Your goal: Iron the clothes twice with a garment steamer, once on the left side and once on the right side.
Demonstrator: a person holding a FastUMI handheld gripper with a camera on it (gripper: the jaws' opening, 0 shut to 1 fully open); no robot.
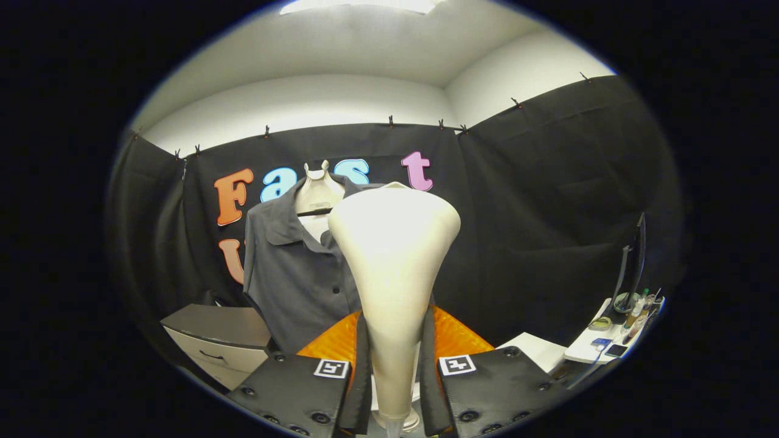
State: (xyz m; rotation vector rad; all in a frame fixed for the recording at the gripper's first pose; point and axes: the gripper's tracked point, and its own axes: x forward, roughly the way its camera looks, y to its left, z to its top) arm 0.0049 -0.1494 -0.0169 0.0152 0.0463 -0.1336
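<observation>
The tool (394, 377) is clenched on the narrow handle of the garment steamer (394, 255), one finger pressing each side of it. The steamer stands upright between the fingers, its wide cream head flaring out above them and facing away toward the clothes.

The garment is a dark grey button-up shirt (298, 274) hung on a mannequin bust (316, 194) against the black booth wall. It lies beyond the fingers, and the steamer's head covers the shirt's placket and one whole front panel. How near the head stands to the cloth is hard to judge through this lens; it looks apart from it, not touching.

Judging by this, the step in hand is bringing the head up to the shirt for a pass, and neither side shows any sign of being done. To do it well, keep the grip firm and the handle upright, set the head flat near the top of one front panel just under the collar, and draw it straight down to the hem at an even pace, staying off the buttons. Then shift across the placket for the other side.

A grey drawer unit (219, 340) stands below the shirt, and a cluttered white worktop (599, 344) lies well off to the other side.
</observation>
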